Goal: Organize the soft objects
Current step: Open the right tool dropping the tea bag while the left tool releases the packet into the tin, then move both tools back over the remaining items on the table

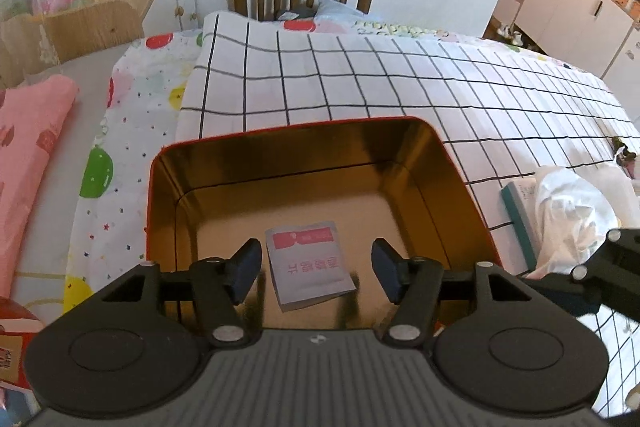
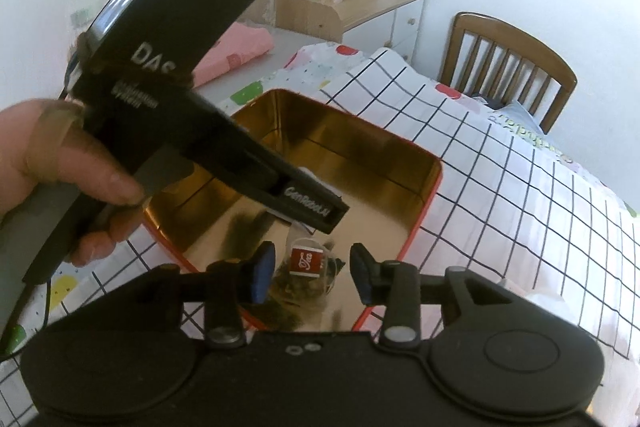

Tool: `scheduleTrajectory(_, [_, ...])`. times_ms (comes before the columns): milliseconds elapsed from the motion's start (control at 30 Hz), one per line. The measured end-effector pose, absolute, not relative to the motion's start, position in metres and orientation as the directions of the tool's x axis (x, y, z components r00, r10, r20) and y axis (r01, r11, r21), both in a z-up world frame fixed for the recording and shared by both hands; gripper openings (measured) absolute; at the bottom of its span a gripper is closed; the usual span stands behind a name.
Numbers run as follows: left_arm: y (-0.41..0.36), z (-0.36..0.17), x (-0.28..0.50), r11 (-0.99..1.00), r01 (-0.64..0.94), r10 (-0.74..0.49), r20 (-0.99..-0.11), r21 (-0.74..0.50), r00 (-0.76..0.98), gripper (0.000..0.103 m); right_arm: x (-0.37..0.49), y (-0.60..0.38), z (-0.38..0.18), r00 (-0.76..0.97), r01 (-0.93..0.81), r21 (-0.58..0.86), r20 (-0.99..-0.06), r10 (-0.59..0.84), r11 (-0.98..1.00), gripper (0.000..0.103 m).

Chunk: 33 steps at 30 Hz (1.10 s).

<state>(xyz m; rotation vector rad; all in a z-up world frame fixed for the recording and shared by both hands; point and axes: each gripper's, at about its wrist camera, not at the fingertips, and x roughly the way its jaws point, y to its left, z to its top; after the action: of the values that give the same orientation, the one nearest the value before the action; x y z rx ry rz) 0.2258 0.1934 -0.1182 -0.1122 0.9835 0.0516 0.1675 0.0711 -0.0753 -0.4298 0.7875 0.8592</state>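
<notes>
Now: both over tin (image 1: 460,163) | left gripper (image 1: 313,269) spread wide, empty, above flat paper packet (image 1: 308,263) on tin floor | right gripper (image 2: 312,273) gaping, empty, straddling crinkly clear tea bag (image 2: 306,267) at near edge | advice: lift straight, avoid nudging either | tin glossy gold inside, red rim, rounded corners, on checked cloth (image 1: 360,83).

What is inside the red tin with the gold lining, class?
In the tin lies a grey sachet with pink print. The right wrist view shows a clear tea bag labelled "Tea". The left tongs cover part of the floor there.
</notes>
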Motion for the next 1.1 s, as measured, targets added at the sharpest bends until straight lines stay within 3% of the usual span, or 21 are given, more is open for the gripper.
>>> scheduleTrajectory(733, [0.137,-0.047,0.169,0.998,-0.054,0.016,-0.733,-0.028,0.680,0.060,0.151,-0.013,-0.017,0.515,-0.703,0.033,-0.665,0.541,0.711,0.060])
scheduleTrajectory(867, [0.120,-0.035,0.156,0.998,-0.053,0.015,-0.712,-0.031,0.702,0.070,0.145,-0.041,-0.007,0.530,-0.692,0.049,-0.643,0.553,0.720,0.064])
scheduleTrajectory(1100, [0.084,-0.021,0.141,0.998,-0.049,0.008,-0.692,-0.040,0.722,0.072,0.137,-0.094,0.004,0.549,-0.676,0.076,-0.612,0.570,0.733,0.073])
